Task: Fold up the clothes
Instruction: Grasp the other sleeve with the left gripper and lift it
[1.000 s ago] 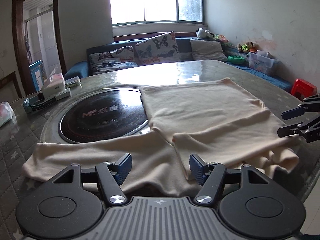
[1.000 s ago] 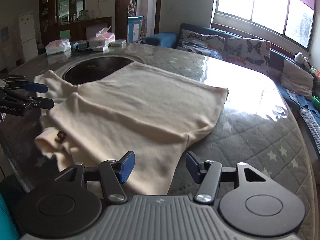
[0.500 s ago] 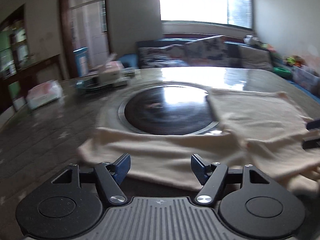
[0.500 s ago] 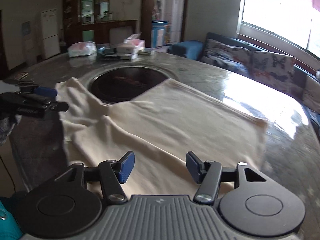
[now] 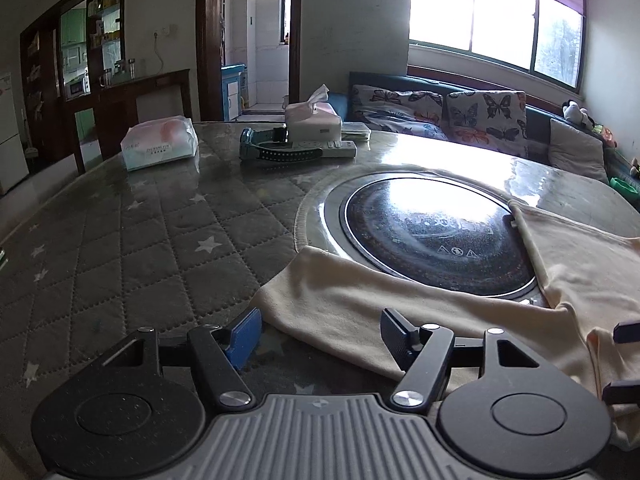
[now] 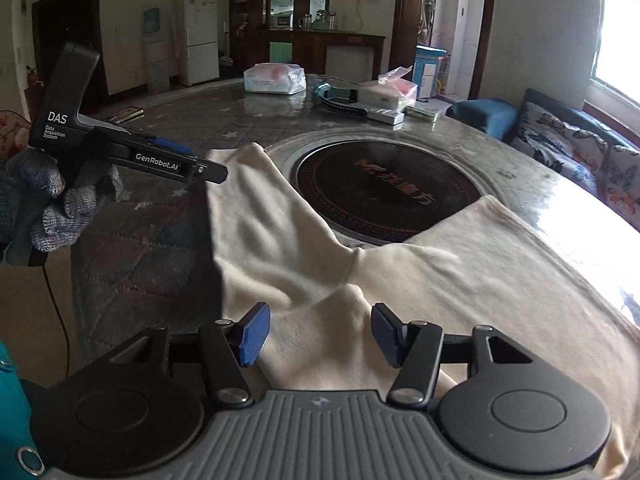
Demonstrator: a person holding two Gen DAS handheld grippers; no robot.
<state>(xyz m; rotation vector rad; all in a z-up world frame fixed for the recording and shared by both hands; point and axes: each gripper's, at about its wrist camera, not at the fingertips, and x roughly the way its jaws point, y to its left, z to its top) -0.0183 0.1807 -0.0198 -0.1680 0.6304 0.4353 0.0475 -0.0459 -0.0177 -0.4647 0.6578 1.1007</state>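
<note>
While the quilted grey star-patterned tabletop [image 5: 160, 240] carries it, the cream soft-knit garment [image 6: 440, 280] lies partly folded, one sleeve draped beside the round black glass cooktop [image 5: 432, 236], likely awaiting its fold. Left tool [image 5: 316, 330] hovers at the sleeve end, fingers apart; right tool [image 6: 318, 332] hangs spread above the body, gripping nothing.

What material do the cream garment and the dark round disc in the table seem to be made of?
The cream garment looks like soft matte knit fabric, probably cotton: it wrinkles and drapes. The dark round disc looks like glossy glass or ceramic, since it mirrors the window light.
</note>
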